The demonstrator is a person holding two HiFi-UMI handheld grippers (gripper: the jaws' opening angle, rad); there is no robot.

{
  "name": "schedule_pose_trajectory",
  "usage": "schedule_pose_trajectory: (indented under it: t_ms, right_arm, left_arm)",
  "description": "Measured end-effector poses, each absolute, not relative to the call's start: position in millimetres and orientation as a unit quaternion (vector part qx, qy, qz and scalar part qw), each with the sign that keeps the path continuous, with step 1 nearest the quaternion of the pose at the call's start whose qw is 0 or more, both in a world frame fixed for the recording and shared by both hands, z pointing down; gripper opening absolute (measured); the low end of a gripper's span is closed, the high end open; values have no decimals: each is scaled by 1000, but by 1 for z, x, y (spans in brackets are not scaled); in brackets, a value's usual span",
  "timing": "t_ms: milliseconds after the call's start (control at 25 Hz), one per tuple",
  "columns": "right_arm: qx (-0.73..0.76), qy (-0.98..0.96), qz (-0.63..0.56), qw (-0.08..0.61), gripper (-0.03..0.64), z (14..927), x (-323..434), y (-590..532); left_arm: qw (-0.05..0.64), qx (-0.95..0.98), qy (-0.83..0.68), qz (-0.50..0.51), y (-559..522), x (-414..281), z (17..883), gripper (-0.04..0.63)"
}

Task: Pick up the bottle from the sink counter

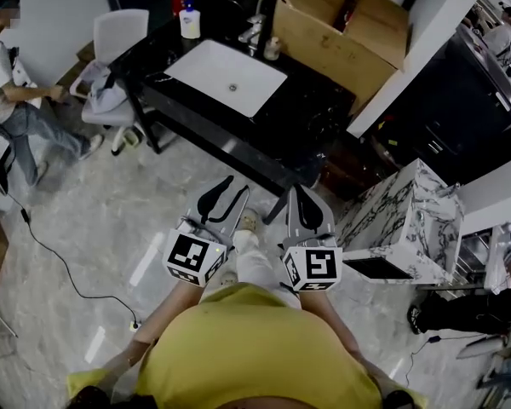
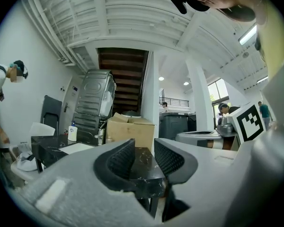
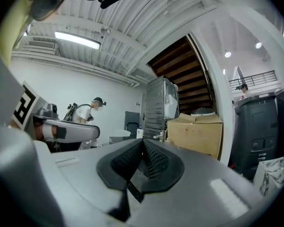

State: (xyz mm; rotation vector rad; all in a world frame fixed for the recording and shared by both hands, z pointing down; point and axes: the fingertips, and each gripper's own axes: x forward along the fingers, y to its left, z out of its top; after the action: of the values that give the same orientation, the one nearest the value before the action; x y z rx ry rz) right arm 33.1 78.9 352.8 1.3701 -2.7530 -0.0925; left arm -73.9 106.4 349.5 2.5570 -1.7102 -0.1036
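At the far left a seated person (image 1: 13,83) is seen beside a white chair (image 1: 119,32). Next, the bottle (image 1: 190,21), white with a blue top, is found standing upright on the black counter (image 1: 319,113), at its far corner, just left of the white sink (image 1: 226,77) and well apart from both tools. The left tool (image 1: 237,186) is held low over the floor (image 1: 94,228), short of the counter's near edge. Its jaws are parted a modest way and nothing is gripped between them. A faucet (image 1: 254,31) is spotted behind the sink. The right tool (image 1: 296,190) is held alongside, jaws brought together, tips touching, nothing caught in them. Further right a cardboard box (image 1: 341,28) is seen at the counter's far end, and a marble-patterned block (image 1: 409,216) is seen beyond it.
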Motion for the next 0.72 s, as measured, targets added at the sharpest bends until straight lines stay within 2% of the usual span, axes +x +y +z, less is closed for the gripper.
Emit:
schedule_pose_trajectory:
  t_ms: [400, 720]
  right_arm:
    - [434, -900, -32, 18, 2, 354, 6, -45]
    - [418, -907, -42, 33, 1, 353, -13, -155]
  left_arm:
    - [26, 827, -561, -26, -10, -94, 352, 136]
    - [26, 819, -573, -29, -122, -110, 347, 138]
